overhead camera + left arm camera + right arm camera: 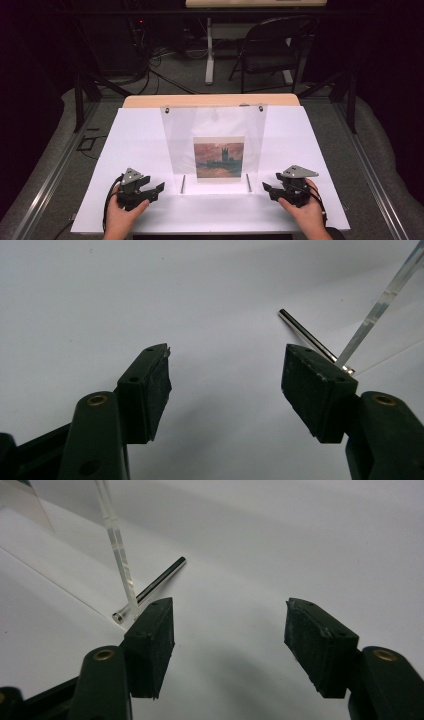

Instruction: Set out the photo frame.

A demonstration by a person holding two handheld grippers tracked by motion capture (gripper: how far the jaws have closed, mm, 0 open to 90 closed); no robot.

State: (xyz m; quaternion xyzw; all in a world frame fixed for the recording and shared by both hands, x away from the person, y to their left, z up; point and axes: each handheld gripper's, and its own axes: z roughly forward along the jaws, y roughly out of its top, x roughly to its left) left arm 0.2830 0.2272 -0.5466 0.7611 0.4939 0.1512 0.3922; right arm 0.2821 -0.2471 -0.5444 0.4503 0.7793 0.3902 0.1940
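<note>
On the white board, both metal pins [183, 183] point away lengthwise.

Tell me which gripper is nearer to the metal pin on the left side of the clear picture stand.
Left. The left gripper sits just left of that left pin, jaws open and empty. The right gripper lies across the stand, beside the right pin.

A clear acrylic picture frame [215, 131] is stood near-upright at the middle of the white surface [135, 135], with a small reddish painted print [219, 158] held behind its lower centre. Two thin metal rods [183, 183] are laid at its foot, one by each lower corner, touching its edge.
</note>
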